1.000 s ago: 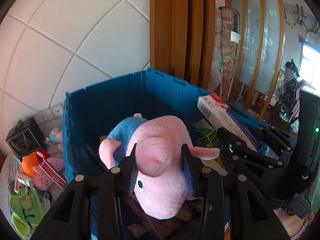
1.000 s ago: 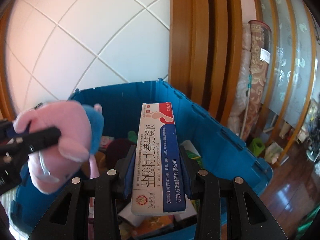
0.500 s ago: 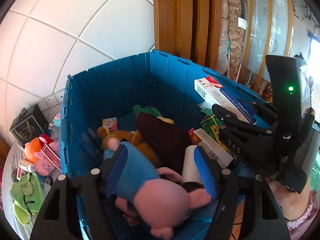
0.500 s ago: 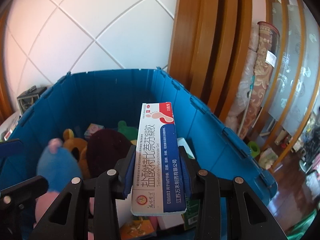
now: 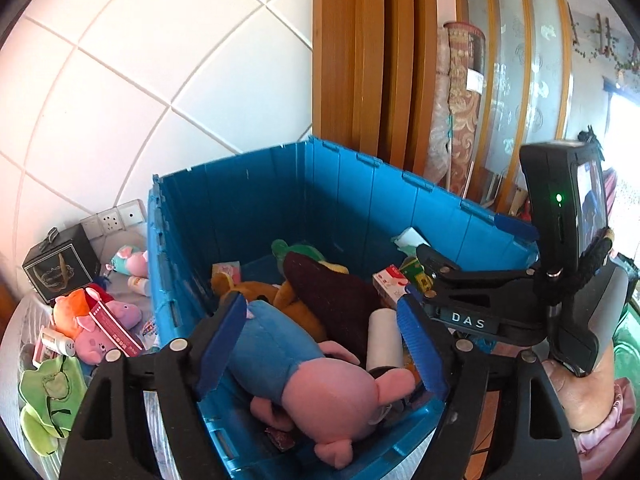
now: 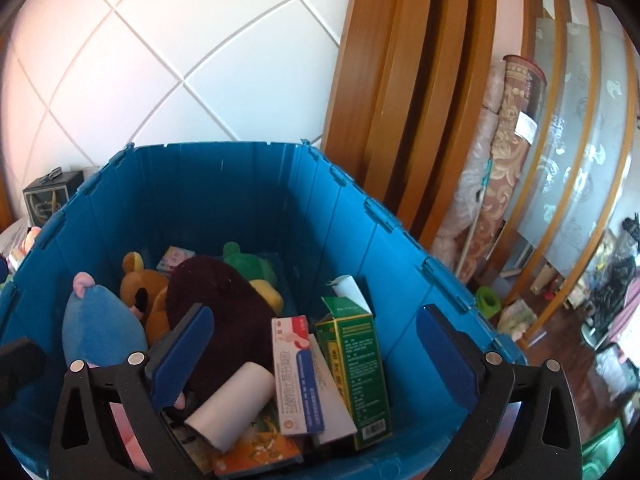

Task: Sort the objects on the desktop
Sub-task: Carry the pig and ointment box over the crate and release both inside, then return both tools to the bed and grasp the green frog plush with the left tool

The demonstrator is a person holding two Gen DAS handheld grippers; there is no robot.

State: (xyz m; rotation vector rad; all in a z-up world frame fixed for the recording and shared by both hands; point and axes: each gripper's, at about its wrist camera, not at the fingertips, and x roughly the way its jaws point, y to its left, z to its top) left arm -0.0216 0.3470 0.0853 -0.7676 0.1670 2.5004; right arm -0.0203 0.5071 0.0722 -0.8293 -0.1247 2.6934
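Two items have just been released into the blue crate (image 5: 360, 200). The pink pig plush (image 5: 320, 384), dressed in blue, lies inside the crate against its near wall, head toward the camera in the left wrist view. It sits between the blue pads of the left gripper (image 5: 320, 344), but the pads do not press on it; the jaws have just been opening and stand apart, nothing grasped. The red, white and blue ointment box (image 6: 298, 376) lies tilted inside the crate, leaning among other cartons, just beside a green carton (image 6: 356, 364) on its right and a white roll (image 6: 232, 404) on its left. The right gripper (image 6: 316, 356) hangs over that spot; its jaws have just been opening to full spread and hold nothing, with the box lying below and between them, clear of both pads.

Other crate contents: a dark maroon plush (image 6: 220, 312), a brown bear plush (image 6: 140, 284) and a green plush (image 6: 248, 264) toward the far side.

Outside the crate, on the left in the left wrist view, lie further plush toys (image 5: 96, 316), a green item (image 5: 44, 404) and a black box (image 5: 60, 264) by the tiled wall (image 5: 160, 60). A person's hand (image 5: 588, 396) grips the right gripper's handle.
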